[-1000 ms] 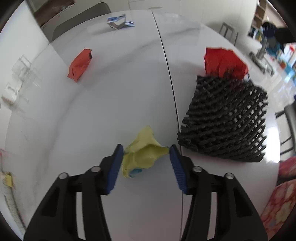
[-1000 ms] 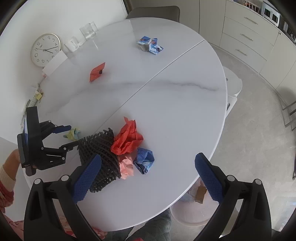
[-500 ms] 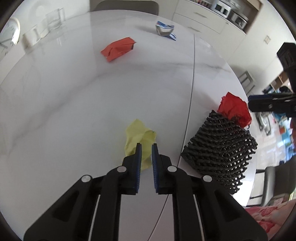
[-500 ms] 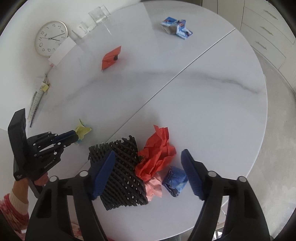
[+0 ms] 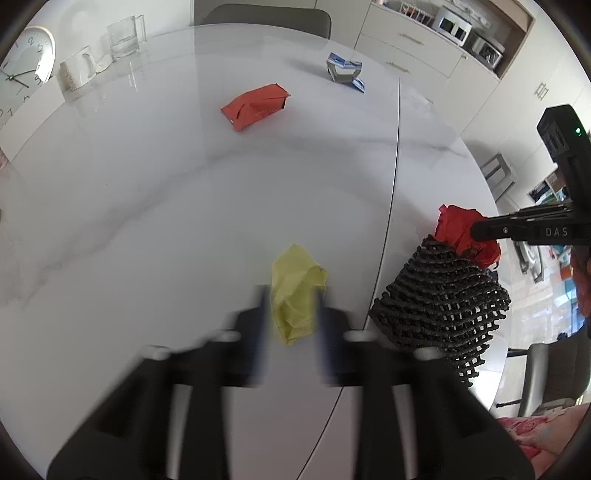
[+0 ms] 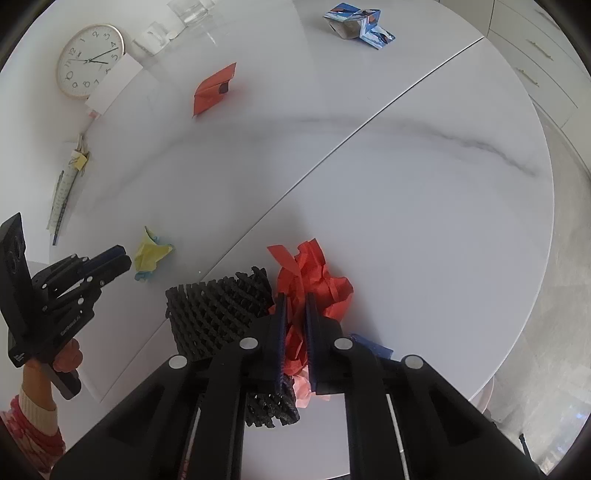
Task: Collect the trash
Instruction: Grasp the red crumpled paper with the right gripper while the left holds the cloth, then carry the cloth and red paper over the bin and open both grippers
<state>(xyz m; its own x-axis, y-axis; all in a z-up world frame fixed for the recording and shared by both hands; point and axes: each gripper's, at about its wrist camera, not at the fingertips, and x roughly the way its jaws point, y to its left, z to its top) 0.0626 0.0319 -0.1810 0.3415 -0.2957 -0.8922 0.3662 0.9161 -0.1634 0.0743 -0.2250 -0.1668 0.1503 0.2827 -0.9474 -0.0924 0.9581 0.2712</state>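
Observation:
A crumpled yellow paper [image 5: 295, 291] lies on the white table, also in the right wrist view [image 6: 151, 253]. My left gripper [image 5: 290, 317] is blurred, its jaws parted on either side of the paper's near end. My right gripper [image 6: 294, 325] is shut on the crumpled red paper [image 6: 314, 277], which lies beside a black mesh foam piece [image 6: 218, 314]. Pink paper [image 6: 304, 391] and a blue wrapper [image 6: 373, 347] lie under the red paper. The left gripper shows in the right wrist view [image 6: 118, 260], just left of the yellow paper.
An orange-red packet [image 5: 255, 107] and a crushed blue carton [image 5: 345, 70] lie farther across the round marble table [image 5: 184, 184]. A clock [image 6: 88, 61], glasses [image 5: 123, 35] and a white mug [image 5: 77, 72] stand by the wall. The table edge runs close on the right.
My left gripper, shut on the yellow paper half a second ago, has parted its jaws. My right gripper has come down and closed on the red paper.

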